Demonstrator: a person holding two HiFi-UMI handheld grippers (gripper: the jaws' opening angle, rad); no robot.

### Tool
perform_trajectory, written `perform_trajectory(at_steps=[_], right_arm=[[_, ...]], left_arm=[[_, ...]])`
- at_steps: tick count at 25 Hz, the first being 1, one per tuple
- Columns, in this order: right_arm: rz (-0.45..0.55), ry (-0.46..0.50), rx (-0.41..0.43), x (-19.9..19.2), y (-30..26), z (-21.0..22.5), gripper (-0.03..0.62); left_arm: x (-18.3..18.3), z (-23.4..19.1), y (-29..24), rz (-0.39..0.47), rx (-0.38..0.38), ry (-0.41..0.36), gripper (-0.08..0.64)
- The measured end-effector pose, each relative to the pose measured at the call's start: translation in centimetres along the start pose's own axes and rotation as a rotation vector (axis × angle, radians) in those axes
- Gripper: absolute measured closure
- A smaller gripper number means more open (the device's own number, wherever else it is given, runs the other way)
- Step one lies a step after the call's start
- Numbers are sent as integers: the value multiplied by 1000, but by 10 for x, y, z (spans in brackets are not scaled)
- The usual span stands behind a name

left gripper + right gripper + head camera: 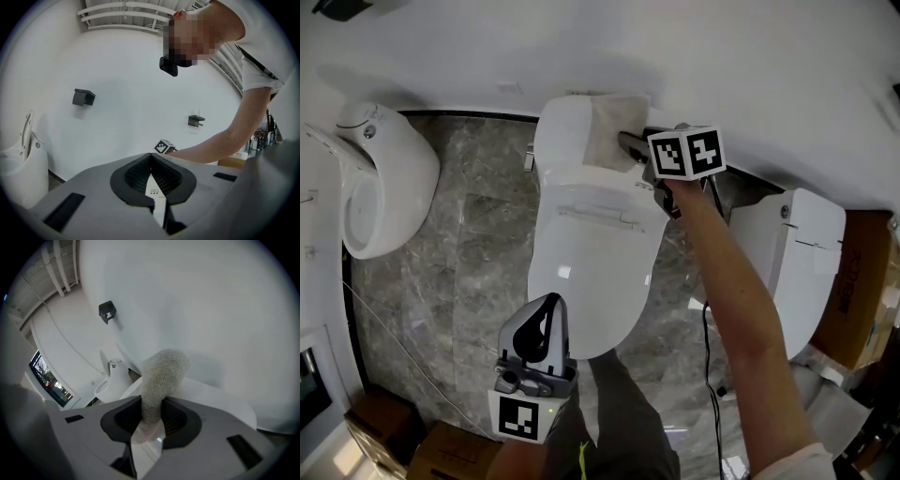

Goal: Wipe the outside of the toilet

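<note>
The right tongs [630,143] are clamped on a grey cloth [614,129]. In the right gripper view the cloth [161,376] rises from between the jaws and folds forward toward the white wall [211,310]. In the head view the cloth lies flat on top of the tank [565,136], at the far end of the toilet [595,272] and close under the wall.

The controlling relation is this: the toilet's long axis runs from the tank, away from us, down to the rounded front of the closed lid [591,253], near us. The right tongs sit at the far end of that axis, on the tank's right half. We judge that the unwiped outer surfaces lie to the left across the tank and toward us along the lid and the sides.

The left tongs [539,323] are closed on nothing; the left gripper view shows the jaws met at their tips with no object between them. They hang just beside the lid's front edge, well apart from the cloth, so the right arm is the working arm.

Obstructions:
- The wall leaves little room behind the tank.
- A white fixture [380,183] stands to the left, well apart.
- A second toilet [797,262] stands near the right side, with a cable [708,347] trailing on the floor [469,244] between the two.
</note>
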State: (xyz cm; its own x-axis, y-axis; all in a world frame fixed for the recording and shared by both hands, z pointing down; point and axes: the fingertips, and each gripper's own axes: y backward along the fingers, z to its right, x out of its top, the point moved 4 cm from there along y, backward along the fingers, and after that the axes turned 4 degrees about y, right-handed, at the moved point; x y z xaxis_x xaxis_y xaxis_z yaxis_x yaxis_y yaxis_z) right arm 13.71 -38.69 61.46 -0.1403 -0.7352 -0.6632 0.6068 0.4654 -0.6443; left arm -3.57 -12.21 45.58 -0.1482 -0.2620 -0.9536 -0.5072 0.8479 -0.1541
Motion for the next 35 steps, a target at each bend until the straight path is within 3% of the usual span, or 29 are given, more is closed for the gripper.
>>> perform_trajectory(at_steps=[13,25,30,35], right_arm=[[88,-148,-60,-55,84,81,471],[70,-237,-166,-133,142,145,471],[70,-231,-239,-160,172,164,471],[184,-194,-321,-171,210,159,472]], left_arm=[[-12,44,-38,-24,-94,-33,542],[-23,84,-66,-42,-172,-49,541],[-23,89,-69,-50,-186,-59,541],[-14,79,-61,-32,-181,-68,541]])
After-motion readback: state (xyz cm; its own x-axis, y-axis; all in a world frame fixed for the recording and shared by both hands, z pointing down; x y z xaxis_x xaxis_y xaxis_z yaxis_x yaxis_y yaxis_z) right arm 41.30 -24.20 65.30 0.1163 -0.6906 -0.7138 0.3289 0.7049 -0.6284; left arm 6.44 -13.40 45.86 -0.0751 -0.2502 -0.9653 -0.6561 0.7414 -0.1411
